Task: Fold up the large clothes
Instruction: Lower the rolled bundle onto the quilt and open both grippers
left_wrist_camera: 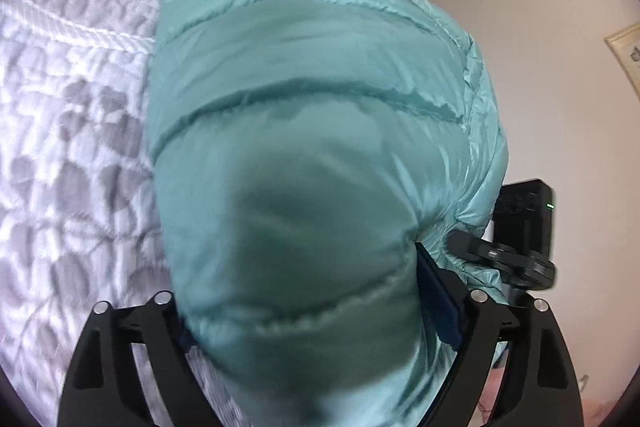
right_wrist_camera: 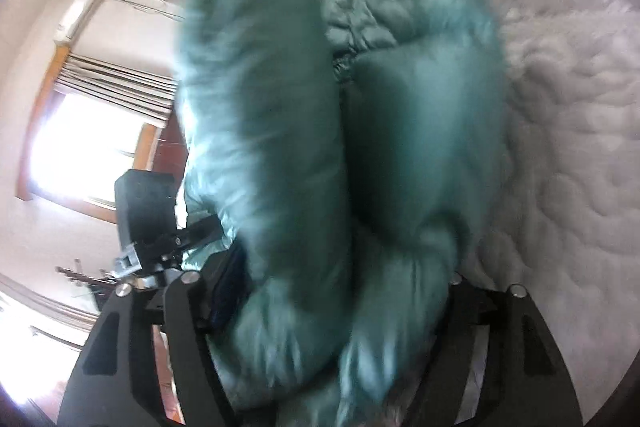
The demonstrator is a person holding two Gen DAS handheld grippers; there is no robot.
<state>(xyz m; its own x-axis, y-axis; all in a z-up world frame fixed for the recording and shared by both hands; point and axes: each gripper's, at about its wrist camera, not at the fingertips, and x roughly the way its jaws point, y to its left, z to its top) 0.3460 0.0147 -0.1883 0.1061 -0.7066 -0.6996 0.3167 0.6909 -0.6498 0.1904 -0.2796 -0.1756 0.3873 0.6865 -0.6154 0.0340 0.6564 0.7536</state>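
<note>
The puffy teal jacket [left_wrist_camera: 304, 155] bulges between both spread grippers [left_wrist_camera: 320, 311] [right_wrist_camera: 320, 291]; light, slippery, springy, best pinched along stitched seams.

the left gripper [left_wrist_camera: 320, 307] fingertips were hidden by the teal puffer jacket [left_wrist_camera: 304, 131]; in the right wrist view the jacket was blurred, and pad contact could not be told.

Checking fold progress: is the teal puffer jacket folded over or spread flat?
Folded over: the teal puffer jacket shows two padded layers doubled side by side on the grey quilted bedspread.
</note>
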